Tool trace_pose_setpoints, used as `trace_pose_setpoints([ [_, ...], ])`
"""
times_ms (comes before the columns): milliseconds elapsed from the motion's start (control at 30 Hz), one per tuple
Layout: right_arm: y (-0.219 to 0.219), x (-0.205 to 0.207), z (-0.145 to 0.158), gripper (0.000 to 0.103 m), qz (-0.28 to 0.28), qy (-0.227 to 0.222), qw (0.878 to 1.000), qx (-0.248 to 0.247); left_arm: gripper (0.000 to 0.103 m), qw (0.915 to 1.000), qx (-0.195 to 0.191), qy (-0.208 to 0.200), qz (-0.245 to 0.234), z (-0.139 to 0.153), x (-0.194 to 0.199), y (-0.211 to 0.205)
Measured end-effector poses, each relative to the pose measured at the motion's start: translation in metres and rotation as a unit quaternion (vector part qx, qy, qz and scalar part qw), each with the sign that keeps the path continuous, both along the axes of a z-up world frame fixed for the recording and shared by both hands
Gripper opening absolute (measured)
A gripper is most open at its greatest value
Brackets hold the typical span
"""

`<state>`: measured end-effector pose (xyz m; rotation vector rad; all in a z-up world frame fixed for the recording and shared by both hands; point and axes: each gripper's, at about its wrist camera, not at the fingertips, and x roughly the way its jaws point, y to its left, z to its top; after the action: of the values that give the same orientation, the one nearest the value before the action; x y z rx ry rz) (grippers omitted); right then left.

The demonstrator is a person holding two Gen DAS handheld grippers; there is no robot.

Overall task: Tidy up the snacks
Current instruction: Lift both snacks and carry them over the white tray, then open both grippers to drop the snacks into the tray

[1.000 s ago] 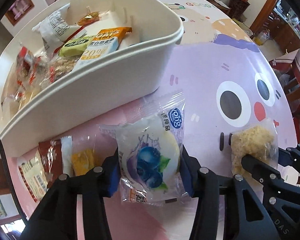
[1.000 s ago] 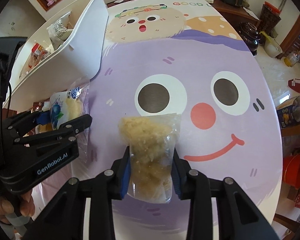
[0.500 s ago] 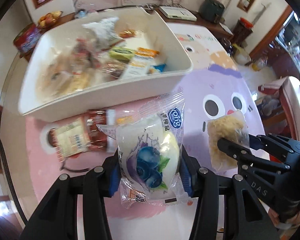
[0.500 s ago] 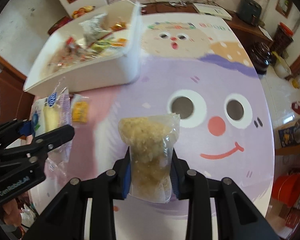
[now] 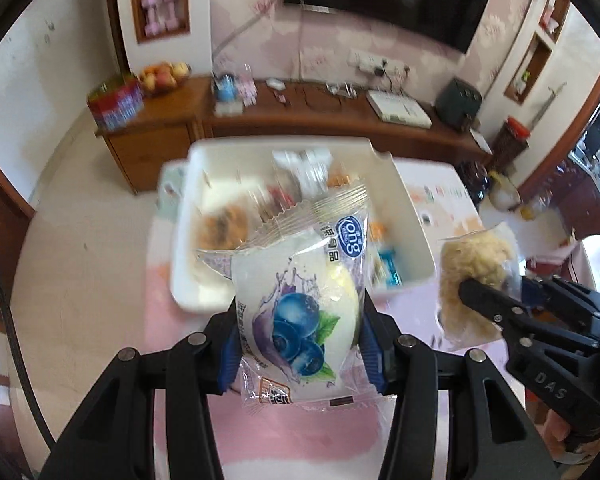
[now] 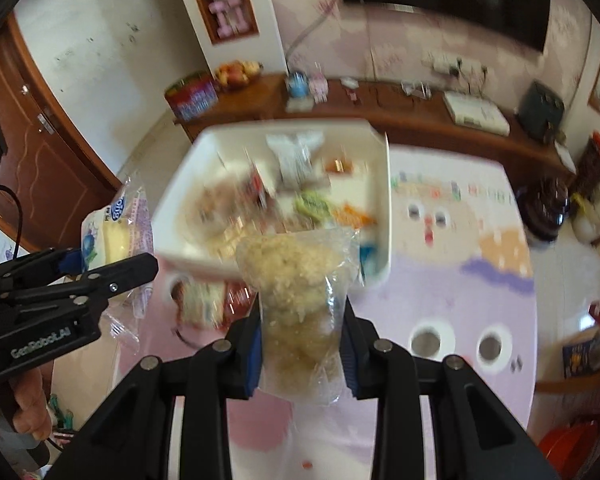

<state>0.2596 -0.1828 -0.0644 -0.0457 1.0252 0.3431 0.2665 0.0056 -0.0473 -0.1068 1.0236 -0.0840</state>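
Your left gripper (image 5: 298,344) pinches the blueberry pack (image 5: 300,304) at mid-body; your right gripper (image 6: 302,342) pinches the crumb bag (image 6: 300,304) likewise. Both hang in the air in front of the bin (image 5: 414,216). Expect light, soft, slippery film and crushable contents: grip gently, across the body. The bin's near wall stands between packs and interior; the room above the rim looks open.

Snacks in white bin (image 5: 414,236) smeared by blur, labels unreadable, blueberry packet (image 5: 300,312) hiding bin's middle
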Motion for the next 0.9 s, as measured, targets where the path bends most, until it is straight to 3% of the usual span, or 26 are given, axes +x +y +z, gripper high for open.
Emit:
trace_pose_setpoints([
  [200, 0.017, 0.033, 0.052, 0.032, -0.012, -0.063, 0.998, 0.007, 0.049, 0.9990, 0.019, -0.037, 0.013, 0.034, 0.028, 0.021],
  [400, 0.022, 0.064, 0.076, 0.032, -0.041, -0.088, 0.995, 0.016, 0.049, 0.9978, 0.037, -0.052, 0.019, 0.050, 0.057, 0.034],
  [600, 0.025, 0.087, 0.076, 0.032, -0.066, -0.086, 0.994, 0.018, 0.049, 0.9974, 0.045, -0.053, 0.021, 0.047, 0.090, 0.033],
  [900, 0.027, 0.114, 0.052, 0.032, -0.088, -0.057, 0.994, 0.015, 0.049, 0.9979, 0.050, -0.039, 0.015, 0.025, 0.126, 0.020],
])
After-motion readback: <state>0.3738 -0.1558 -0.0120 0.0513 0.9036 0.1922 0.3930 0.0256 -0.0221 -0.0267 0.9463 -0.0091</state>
